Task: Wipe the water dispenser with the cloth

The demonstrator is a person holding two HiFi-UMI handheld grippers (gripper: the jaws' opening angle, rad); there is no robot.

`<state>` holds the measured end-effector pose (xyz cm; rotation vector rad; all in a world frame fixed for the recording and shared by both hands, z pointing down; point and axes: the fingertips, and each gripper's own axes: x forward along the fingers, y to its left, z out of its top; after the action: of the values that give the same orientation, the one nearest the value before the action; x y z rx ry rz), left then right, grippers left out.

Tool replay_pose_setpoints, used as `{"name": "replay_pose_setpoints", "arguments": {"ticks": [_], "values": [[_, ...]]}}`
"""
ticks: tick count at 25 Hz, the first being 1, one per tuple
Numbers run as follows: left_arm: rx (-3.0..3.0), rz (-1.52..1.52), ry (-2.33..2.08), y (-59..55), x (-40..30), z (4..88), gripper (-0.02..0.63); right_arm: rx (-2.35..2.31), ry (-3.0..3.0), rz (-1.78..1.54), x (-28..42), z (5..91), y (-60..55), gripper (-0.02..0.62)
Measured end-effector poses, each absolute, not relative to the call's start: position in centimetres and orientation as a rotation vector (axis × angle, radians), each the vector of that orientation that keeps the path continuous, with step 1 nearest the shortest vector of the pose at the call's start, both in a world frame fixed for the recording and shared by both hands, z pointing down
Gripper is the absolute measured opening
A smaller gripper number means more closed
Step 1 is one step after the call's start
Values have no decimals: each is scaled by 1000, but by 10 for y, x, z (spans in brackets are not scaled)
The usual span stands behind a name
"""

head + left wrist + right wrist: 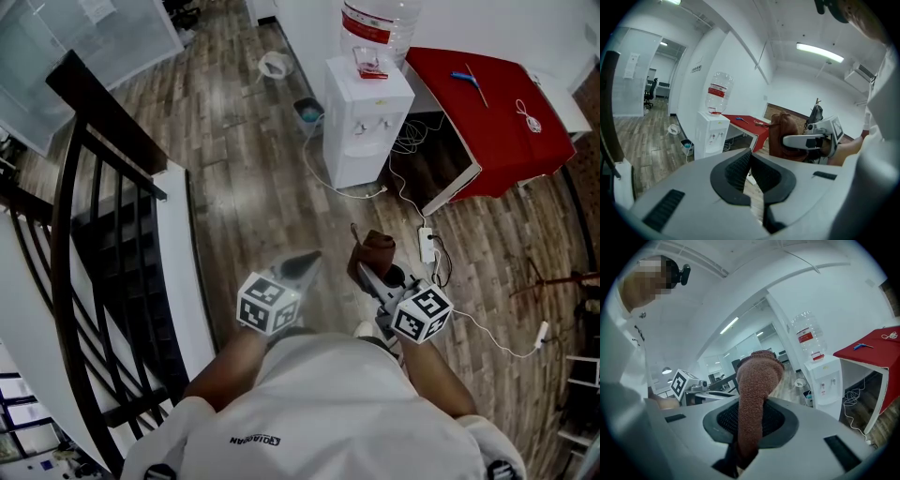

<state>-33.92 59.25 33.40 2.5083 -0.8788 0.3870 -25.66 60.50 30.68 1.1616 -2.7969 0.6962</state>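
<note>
The right gripper (370,277) pinches the cloth (372,249) at lower centre. Beside it, the left gripper (302,264) has its jaws pressed together, empty. The dispenser (364,127) stands at upper centre, well apart.

The wooden floor (234,159) carries the water dispenser (366,127) at one o'clock, a red-draped counter (497,122) at two, and a power strip (427,244) nearer.
</note>
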Motion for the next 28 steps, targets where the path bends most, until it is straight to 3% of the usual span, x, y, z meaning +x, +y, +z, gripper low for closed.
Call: {"name": "replay_pose_setpoints", "arguments": {"ticks": [28], "values": [[2504,343,-905,529,-494,343,-11,1261,-2721,772,-392,323,532,71]]}}
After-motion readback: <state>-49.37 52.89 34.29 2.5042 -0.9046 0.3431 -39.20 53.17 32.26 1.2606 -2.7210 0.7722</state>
